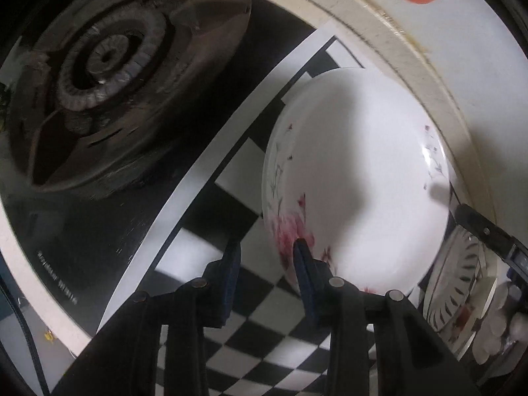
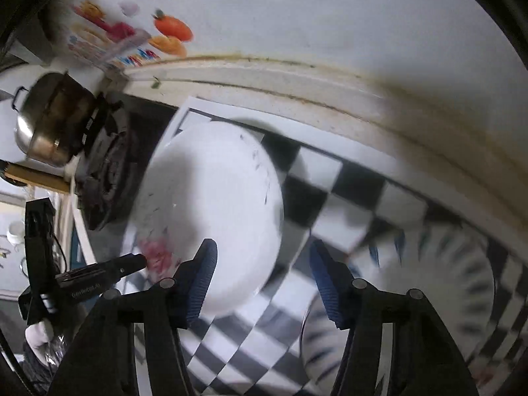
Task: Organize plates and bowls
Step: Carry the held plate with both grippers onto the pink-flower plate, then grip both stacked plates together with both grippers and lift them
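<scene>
A white plate with pink flowers lies on a black-and-white checkered mat. My left gripper is open at the plate's near rim: its right finger rests over the flowered edge, its left finger is beside the plate over the mat. The same plate shows in the right wrist view. My right gripper is open and empty just right of that plate, above the mat. A white plate with dark rim dashes lies lower right, blurred; it also shows in the left wrist view.
A gas stove burner lies left of the mat. A steel pot stands on the stove at the far left. A cream counter ledge and a white wall with fruit stickers run behind the mat.
</scene>
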A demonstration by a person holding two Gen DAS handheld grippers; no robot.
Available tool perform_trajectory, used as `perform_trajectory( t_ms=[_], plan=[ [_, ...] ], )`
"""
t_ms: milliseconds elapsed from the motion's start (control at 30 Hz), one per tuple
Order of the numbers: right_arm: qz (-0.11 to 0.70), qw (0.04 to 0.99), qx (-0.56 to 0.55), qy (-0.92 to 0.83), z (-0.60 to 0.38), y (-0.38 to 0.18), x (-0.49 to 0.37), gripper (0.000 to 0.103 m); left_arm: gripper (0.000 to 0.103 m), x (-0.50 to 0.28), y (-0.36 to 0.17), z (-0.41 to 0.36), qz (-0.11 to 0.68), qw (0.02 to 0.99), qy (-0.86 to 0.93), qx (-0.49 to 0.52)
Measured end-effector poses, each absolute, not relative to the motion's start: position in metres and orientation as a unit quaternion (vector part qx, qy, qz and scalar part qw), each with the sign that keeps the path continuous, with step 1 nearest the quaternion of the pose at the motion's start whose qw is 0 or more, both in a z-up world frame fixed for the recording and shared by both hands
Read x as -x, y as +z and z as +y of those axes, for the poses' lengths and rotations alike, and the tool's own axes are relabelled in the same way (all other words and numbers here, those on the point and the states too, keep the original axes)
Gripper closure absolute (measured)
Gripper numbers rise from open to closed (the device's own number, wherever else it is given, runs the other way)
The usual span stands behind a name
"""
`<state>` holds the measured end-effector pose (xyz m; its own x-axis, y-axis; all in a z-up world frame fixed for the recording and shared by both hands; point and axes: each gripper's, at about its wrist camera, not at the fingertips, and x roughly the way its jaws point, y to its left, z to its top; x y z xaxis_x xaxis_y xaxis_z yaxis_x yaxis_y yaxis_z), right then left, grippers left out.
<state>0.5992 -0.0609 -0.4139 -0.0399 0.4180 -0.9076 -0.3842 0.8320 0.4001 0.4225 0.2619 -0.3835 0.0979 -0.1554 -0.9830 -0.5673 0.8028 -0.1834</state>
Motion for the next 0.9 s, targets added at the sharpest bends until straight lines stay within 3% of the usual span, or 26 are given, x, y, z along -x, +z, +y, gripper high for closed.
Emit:
perform_trajectory(
  t_ms=[267, 433, 467, 900],
  plan=[
    [0.708, 0.645, -0.023, 0.285, -0.042, -0.458, -0.630, 0.072, 0.070, -0.437, -0.401, 0.274, 0.664, 0.676, 0.129, 0.294],
    [0.721, 0.628, -0.042, 0.291, -0.041, -0.470, -0.637, 0.084, 0.077, -0.447, -0.402, 0.282, 0.659, 0.681, 0.115, 0.297],
    [0.721, 0.628, -0.041, 0.290, -0.041, -0.471, -0.638, 0.085, 0.081, -0.448, -0.403, 0.281, 0.657, 0.683, 0.108, 0.300],
    [0.696, 0.647, -0.023, 0.310, -0.049, -0.457, -0.619, 0.088, 0.082, -0.431, -0.376, 0.268, 0.633, 0.717, 0.103, 0.273]
  ],
)
